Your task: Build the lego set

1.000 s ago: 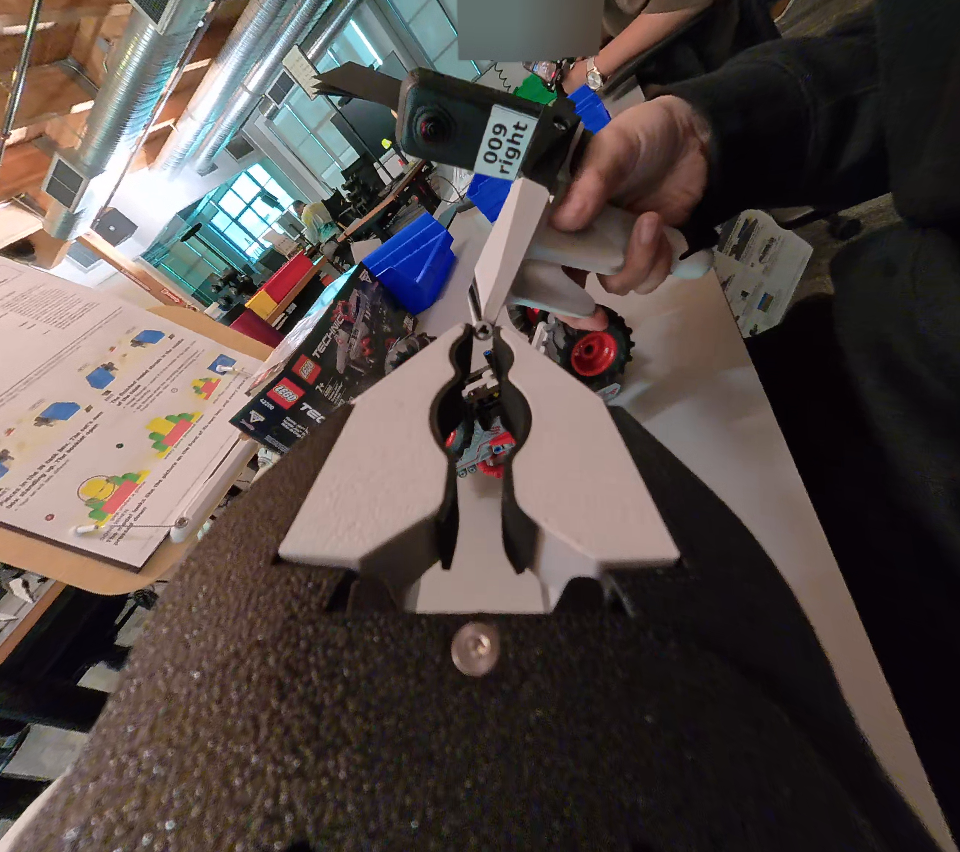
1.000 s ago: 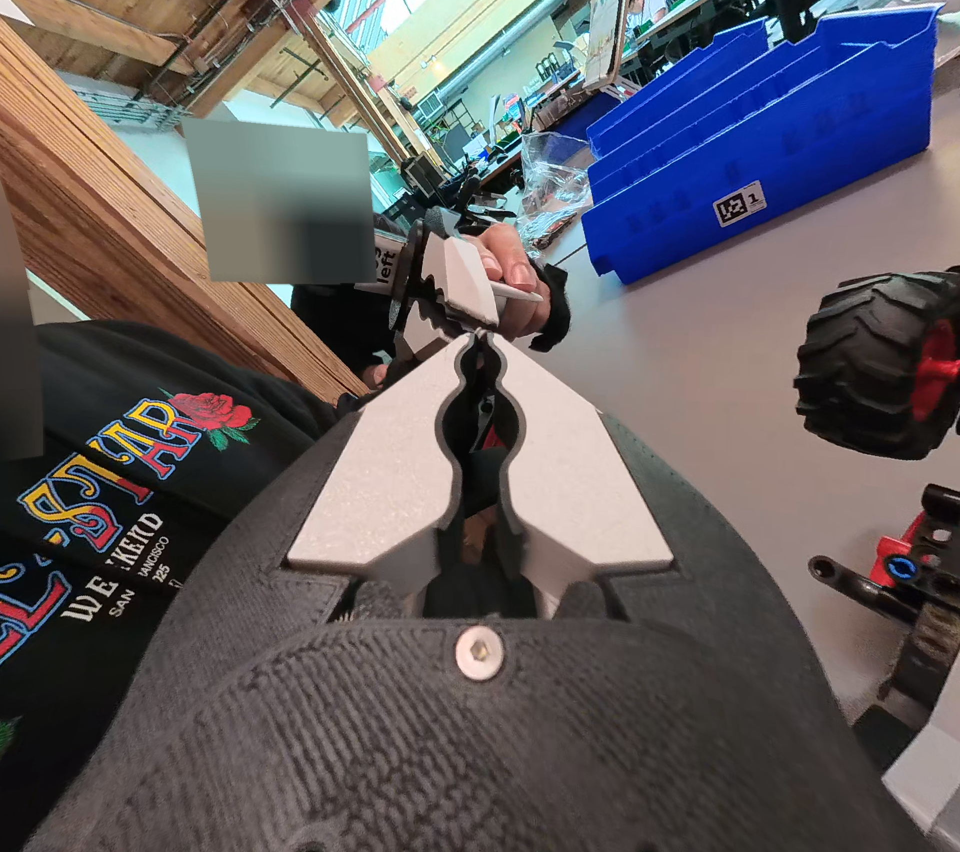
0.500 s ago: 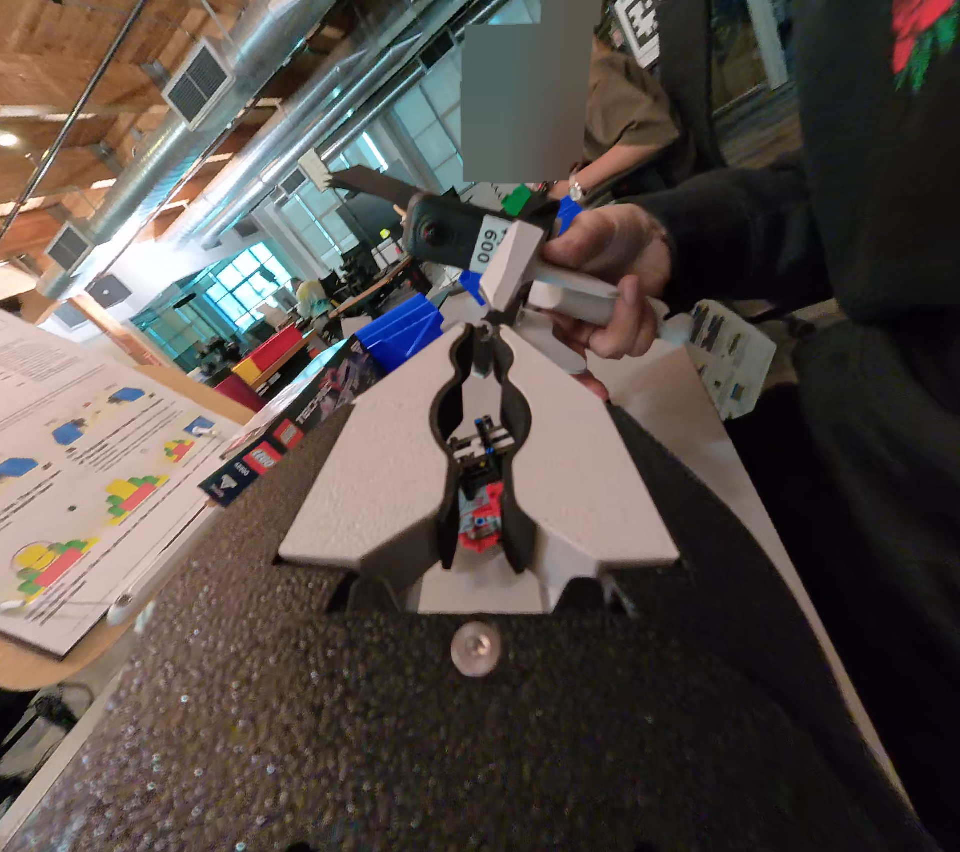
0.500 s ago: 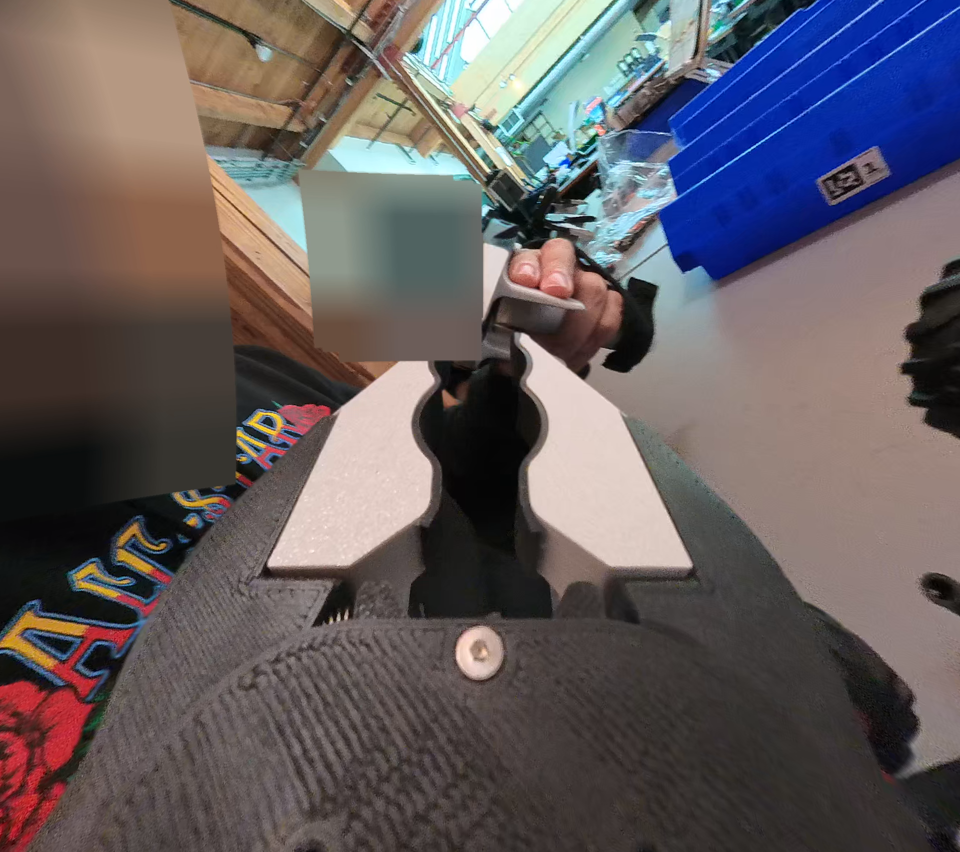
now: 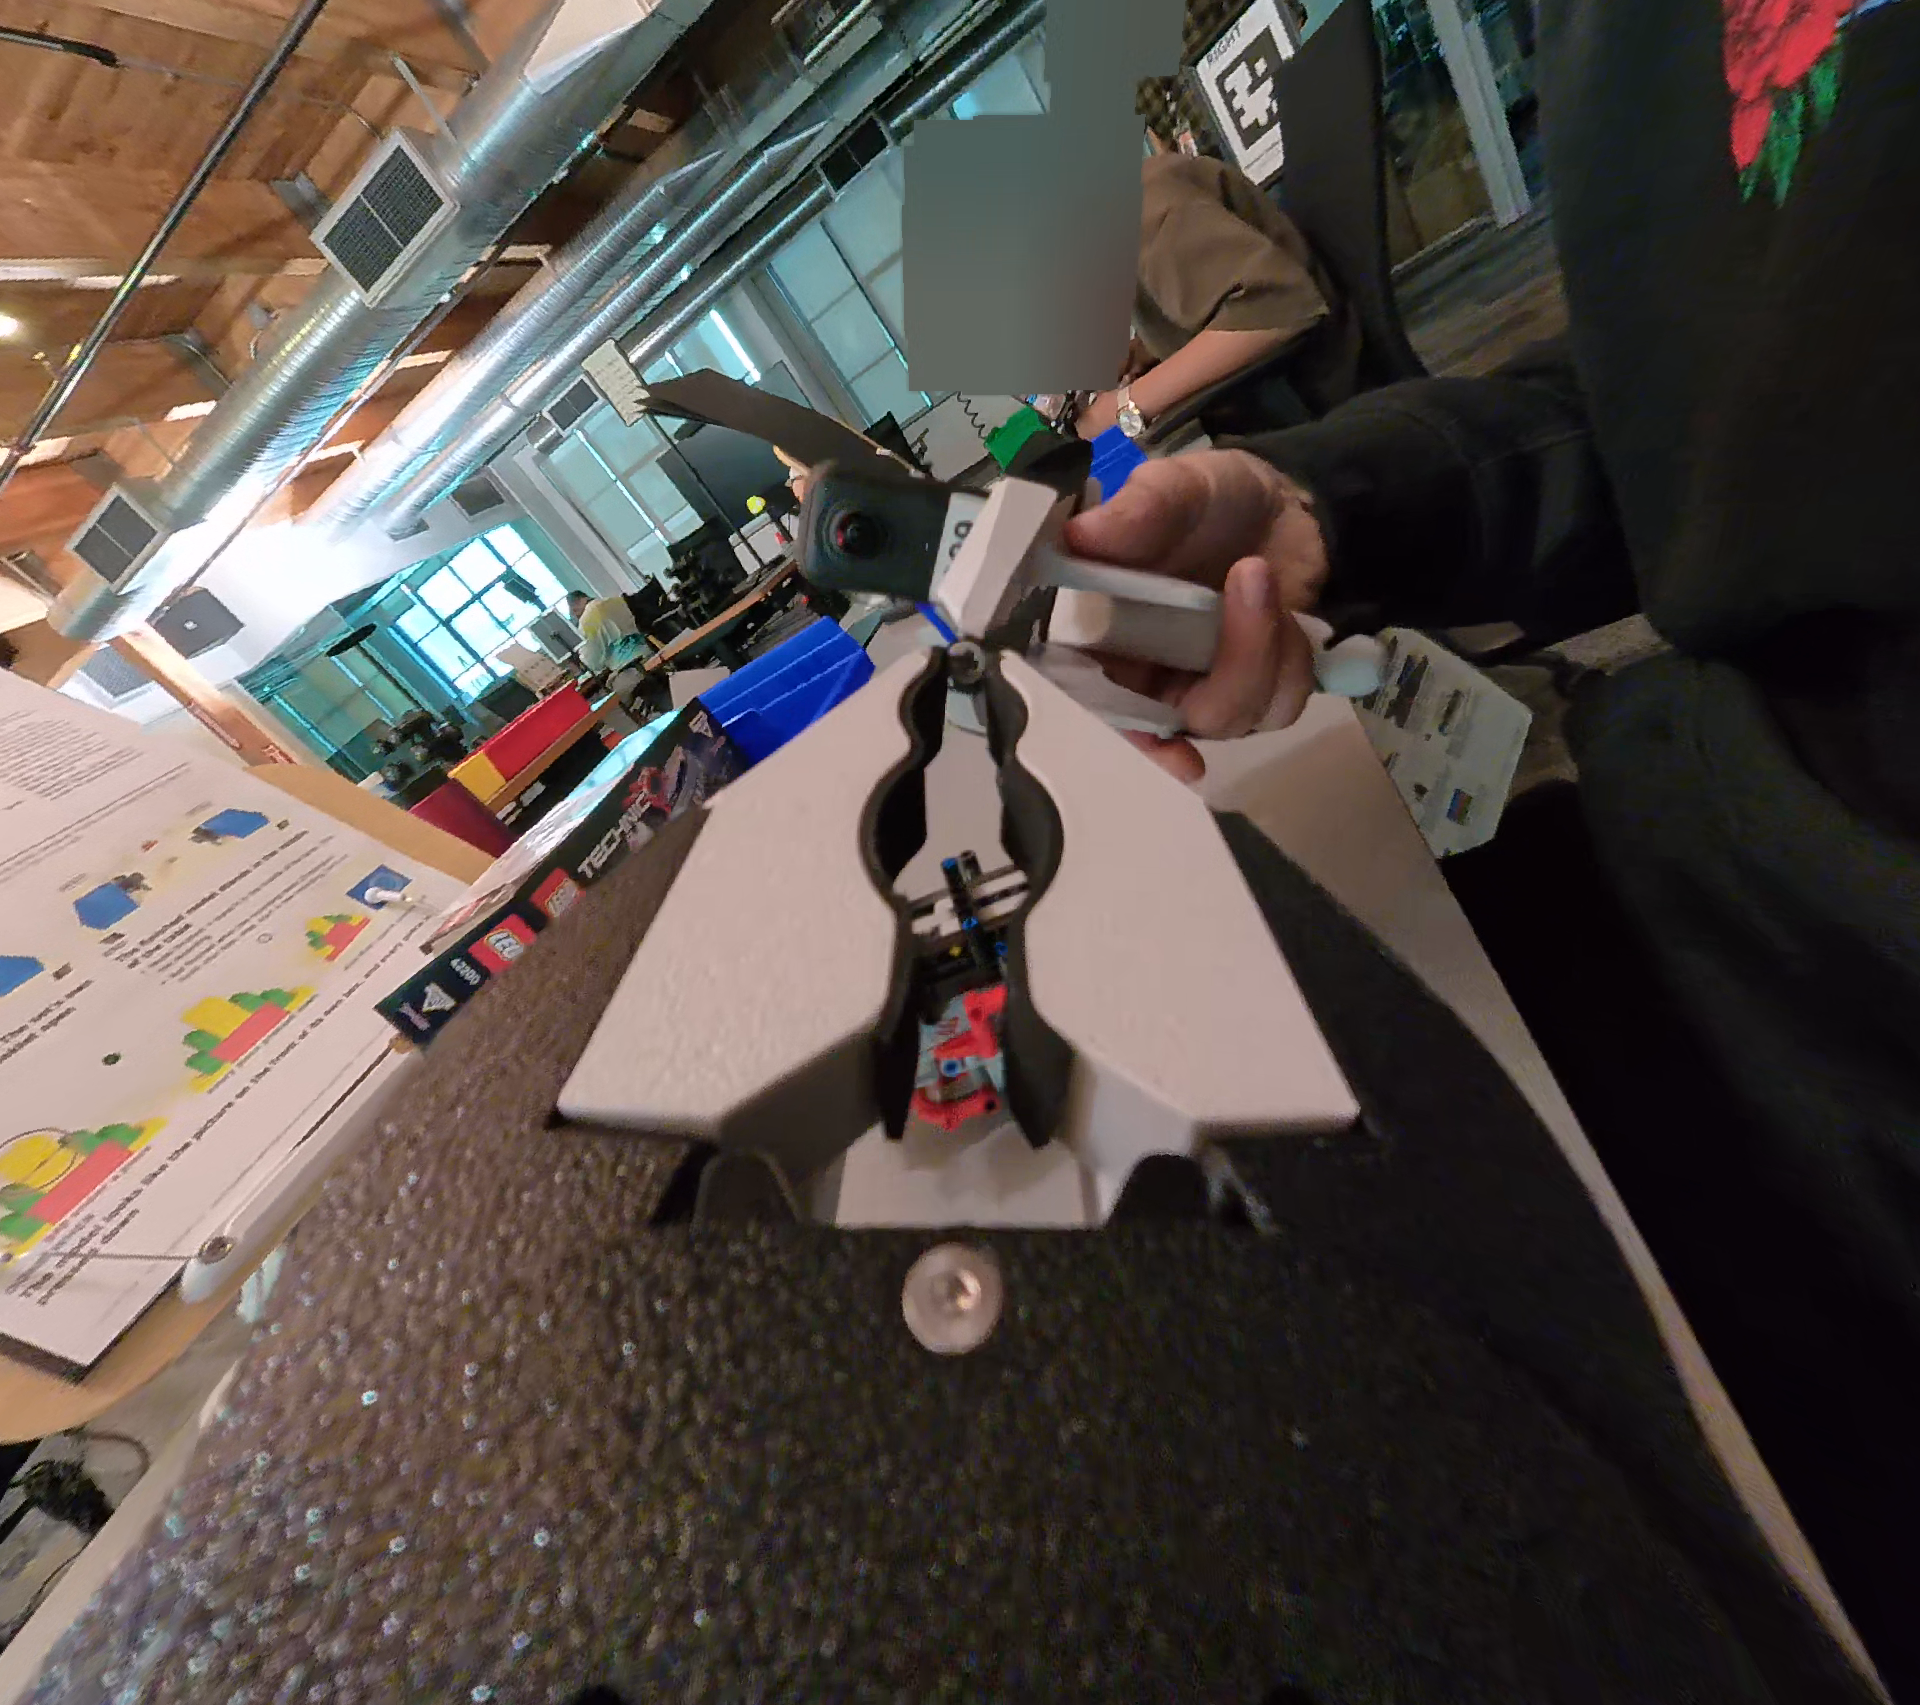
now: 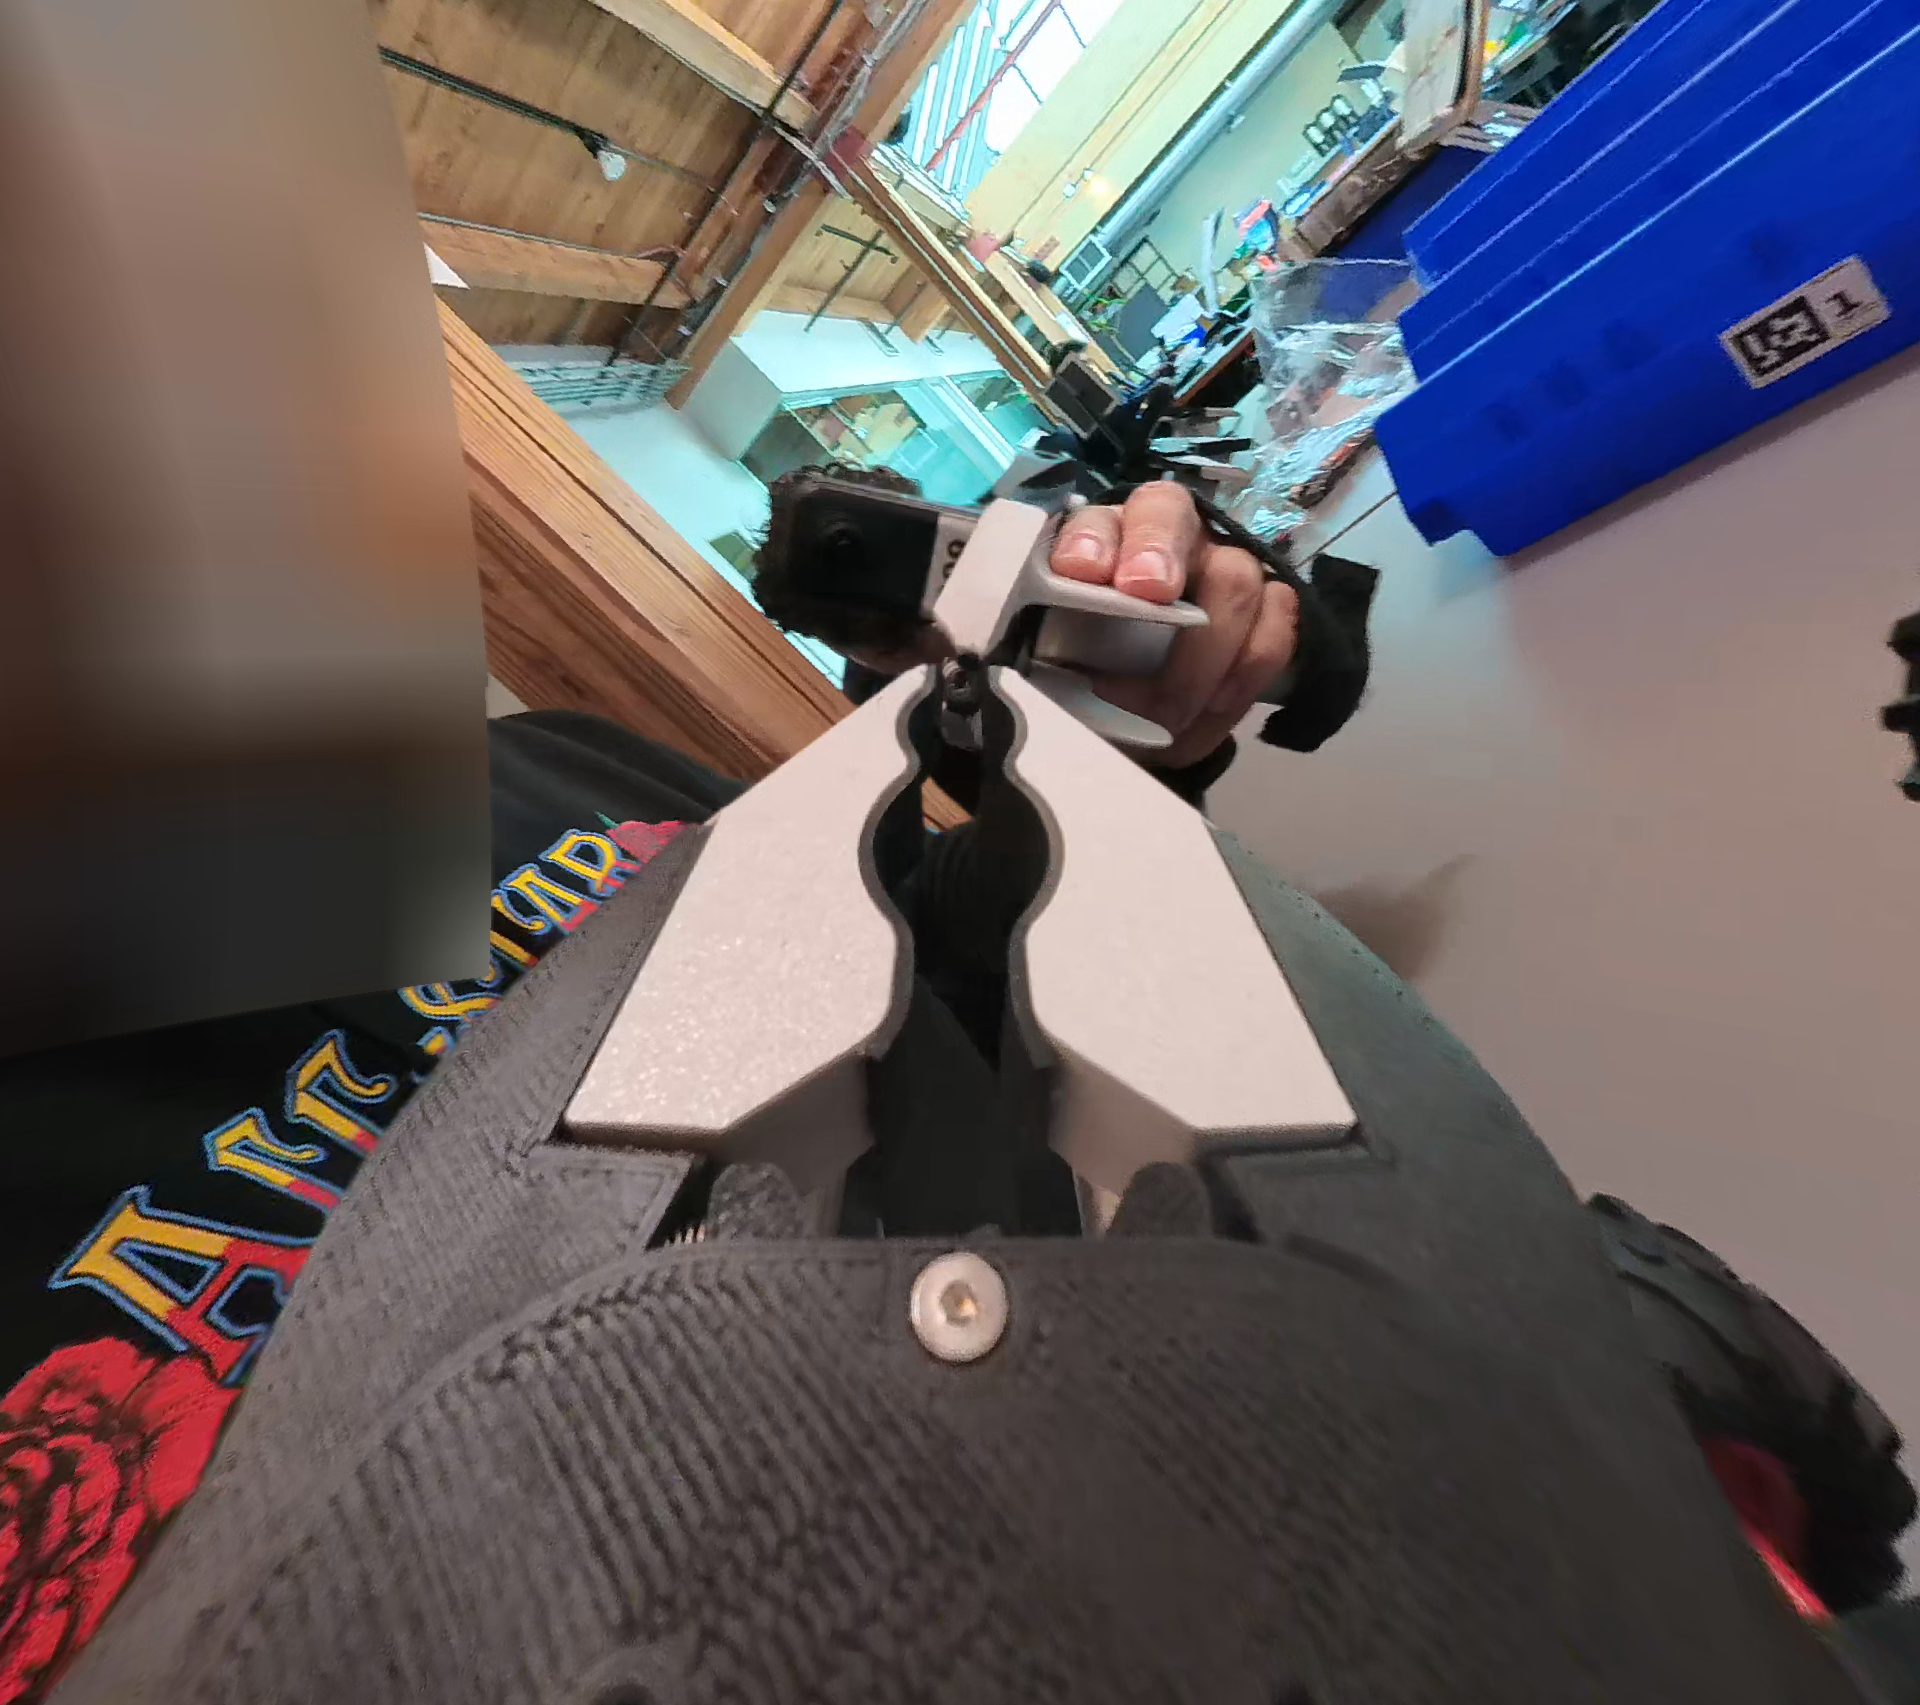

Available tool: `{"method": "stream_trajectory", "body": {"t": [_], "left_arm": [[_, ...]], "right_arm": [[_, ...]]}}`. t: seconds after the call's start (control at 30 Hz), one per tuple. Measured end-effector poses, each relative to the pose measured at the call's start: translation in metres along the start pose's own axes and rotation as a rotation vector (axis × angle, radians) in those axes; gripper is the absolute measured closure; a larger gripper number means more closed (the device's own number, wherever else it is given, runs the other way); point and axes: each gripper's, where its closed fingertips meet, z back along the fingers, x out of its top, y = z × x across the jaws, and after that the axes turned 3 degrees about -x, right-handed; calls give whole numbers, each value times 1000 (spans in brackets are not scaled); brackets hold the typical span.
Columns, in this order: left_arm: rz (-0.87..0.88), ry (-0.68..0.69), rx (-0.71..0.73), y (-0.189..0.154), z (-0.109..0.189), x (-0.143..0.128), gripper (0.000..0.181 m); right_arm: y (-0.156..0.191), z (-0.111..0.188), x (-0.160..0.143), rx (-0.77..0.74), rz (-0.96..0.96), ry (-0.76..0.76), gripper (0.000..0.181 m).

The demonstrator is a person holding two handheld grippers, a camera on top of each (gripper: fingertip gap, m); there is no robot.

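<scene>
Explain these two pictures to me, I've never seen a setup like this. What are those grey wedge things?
There is no robot here. A person holds a tool in each hand, and each tool ends in grey tongs with a camera behind them. One picture looks along the left tongs, the other along the right tongs. Each picture also shows the opposite tool, in the right hand or the left hand. Both tongs are pinched shut, tip to tip, around a small part; I cannot tell which pair grips it. On the grey table are blue bins, a black tyre, a box and an instruction sheet. A red and grey toy truck shows below.
</scene>
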Motion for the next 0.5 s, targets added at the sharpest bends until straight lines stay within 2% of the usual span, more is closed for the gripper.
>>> {"method": "stream_trajectory", "body": {"t": [0.27,0.5], "left_arm": [[-73,190,37,3,0,-18,177],[-76,217,47,3,-1,-20,177]], "right_arm": [[-16,4,-1,-167,157,41,176],[-17,5,-2,-193,181,48,176]]}}
